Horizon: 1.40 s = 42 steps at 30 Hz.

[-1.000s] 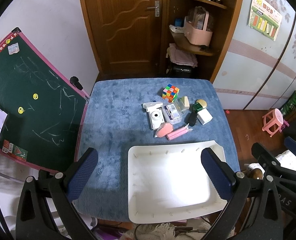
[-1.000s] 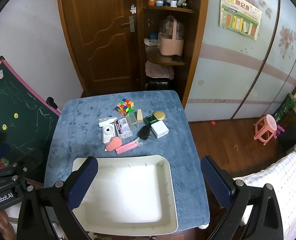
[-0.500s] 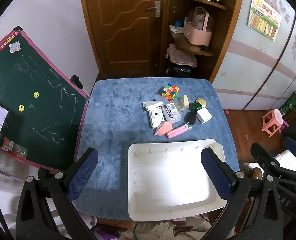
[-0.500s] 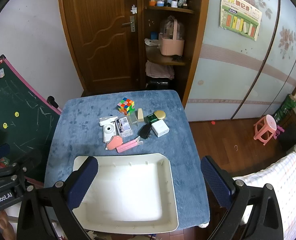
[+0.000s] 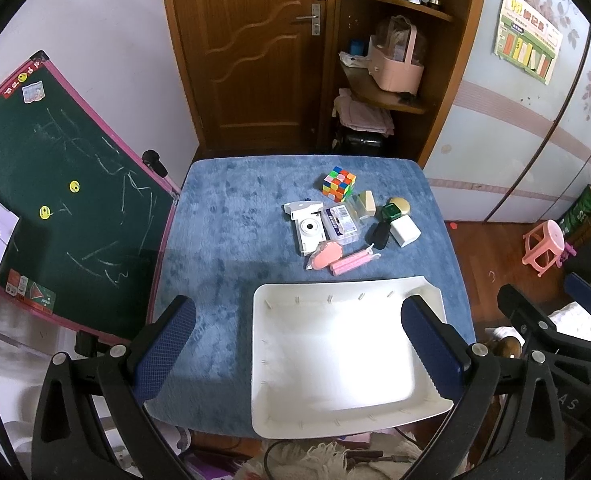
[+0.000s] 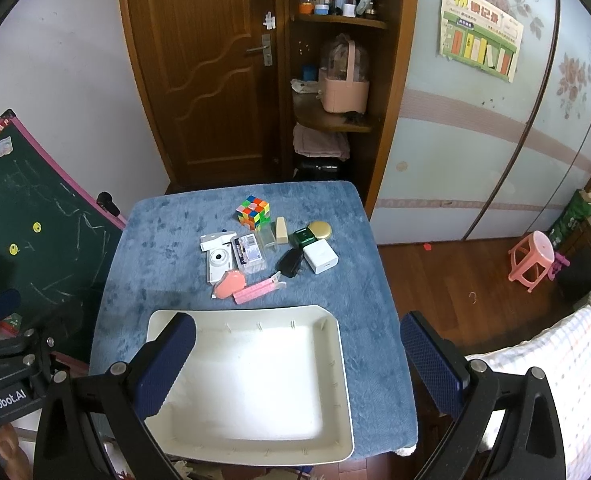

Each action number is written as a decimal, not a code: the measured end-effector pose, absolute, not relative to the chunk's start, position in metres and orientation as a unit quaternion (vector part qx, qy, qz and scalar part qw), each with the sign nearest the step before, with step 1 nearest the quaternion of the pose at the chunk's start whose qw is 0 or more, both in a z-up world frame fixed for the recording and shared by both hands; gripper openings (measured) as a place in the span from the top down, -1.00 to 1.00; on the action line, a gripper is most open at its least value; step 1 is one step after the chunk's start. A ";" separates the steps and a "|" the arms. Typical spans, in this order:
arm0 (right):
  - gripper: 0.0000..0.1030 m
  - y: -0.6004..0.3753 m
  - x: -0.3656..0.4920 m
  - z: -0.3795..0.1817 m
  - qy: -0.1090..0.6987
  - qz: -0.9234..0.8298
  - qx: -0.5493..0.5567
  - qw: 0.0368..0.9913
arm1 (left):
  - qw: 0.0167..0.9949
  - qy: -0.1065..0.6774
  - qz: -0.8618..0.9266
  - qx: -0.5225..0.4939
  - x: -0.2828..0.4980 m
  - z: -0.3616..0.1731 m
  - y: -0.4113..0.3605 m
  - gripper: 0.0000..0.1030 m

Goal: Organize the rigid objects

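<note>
Covering the small square table (image 6: 371, 344): a blue plush cloth, corners rounded. Resting at the near edge: a white tray (image 6: 341, 380), bare inside, its front rim overhanging the cloth slightly. Bunched toward the far centre, well apart from the tray's back rim: a colour cube (image 6: 253, 210), a white camera (image 6: 219, 260), a clear labelled box (image 6: 249, 252), a pink case (image 6: 229, 285) touching a pink stick (image 6: 255, 289), a black oval piece (image 6: 290, 262), a white block (image 6: 321, 258), a green box (image 6: 304, 237) beside a gold disc (image 6: 320, 229). Bare cloth on the left half and along the right edge. Leaning close against the table's left side: a green chalkboard (image 5: 55, 184). Beyond the far edge: a wooden door (image 6: 203, 68) and corner shelves (image 6: 335, 120). Open wood floor to the right, with a pink stool (image 6: 533, 255). Poised above the near edge: left gripper (image 5: 299, 344) and right gripper (image 6: 297, 360), both spread wide, grasping nothing.
</note>
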State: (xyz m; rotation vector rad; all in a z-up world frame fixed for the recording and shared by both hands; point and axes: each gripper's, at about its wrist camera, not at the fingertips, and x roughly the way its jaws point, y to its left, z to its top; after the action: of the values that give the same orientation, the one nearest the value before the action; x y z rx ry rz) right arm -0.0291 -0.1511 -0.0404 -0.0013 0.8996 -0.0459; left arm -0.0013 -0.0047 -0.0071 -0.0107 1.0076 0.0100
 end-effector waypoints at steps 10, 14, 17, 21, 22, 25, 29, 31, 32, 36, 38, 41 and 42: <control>-0.99 -0.157 -0.028 -0.035 0.437 -0.015 -0.004 0.899 | 0.874 0.486 0.005 -0.007 -0.001 -0.007 -0.008 -0.98; -0.99 -0.159 -0.028 -0.034 0.439 -0.013 -0.006 0.898 | 0.874 0.485 0.005 -0.007 -0.002 -0.007 -0.008 -0.98; -0.99 -0.160 -0.029 -0.035 0.441 -0.012 -0.005 0.897 | 0.874 0.485 0.006 -0.007 -0.002 -0.007 -0.009 -0.98; -0.99 -0.163 -0.029 -0.035 0.441 -0.010 -0.007 0.897 | 0.875 0.484 0.008 -0.010 -0.002 -0.007 -0.011 -0.98; -0.99 -0.164 -0.028 -0.035 0.440 -0.010 -0.008 0.898 | 0.875 0.483 0.009 -0.011 -0.002 -0.007 -0.011 -0.98; -0.99 -0.168 -0.026 -0.035 0.436 -0.010 -0.013 0.900 | 0.878 0.478 0.015 -0.018 -0.003 -0.003 -0.013 -0.98; -0.99 -0.176 -0.024 -0.032 0.428 -0.010 -0.014 0.904 | 0.881 0.472 0.021 -0.028 0.001 0.002 -0.012 -0.98; -0.99 -0.180 -0.021 -0.031 0.424 -0.008 -0.015 0.905 | 0.883 0.467 0.024 -0.030 0.001 0.004 -0.011 -0.98; -0.99 -0.182 -0.020 -0.030 0.423 -0.007 -0.016 0.906 | 0.884 0.465 0.025 -0.030 0.001 0.005 -0.011 -0.98; -0.99 -0.189 -0.016 -0.029 0.418 0.000 -0.022 0.908 | 0.887 0.460 0.024 -0.033 0.004 0.009 -0.010 -0.98; -0.99 -0.193 -0.012 -0.029 0.419 0.006 -0.021 0.908 | 0.888 0.458 0.027 -0.035 0.009 0.010 -0.009 -0.98; -0.99 -0.201 -0.002 -0.030 0.426 0.022 -0.009 0.904 | 0.889 0.455 0.030 -0.034 0.021 0.011 -0.005 -0.98; -0.99 -0.203 0.001 -0.030 0.427 0.025 -0.005 0.904 | 0.890 0.453 0.035 -0.032 0.026 0.011 -0.003 -0.98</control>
State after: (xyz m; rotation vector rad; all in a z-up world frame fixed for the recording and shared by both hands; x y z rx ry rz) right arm 0.0008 -0.2029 -0.0300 -0.0104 0.8826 0.0519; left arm 0.0257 -0.0026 0.0112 -0.0671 0.9417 0.0730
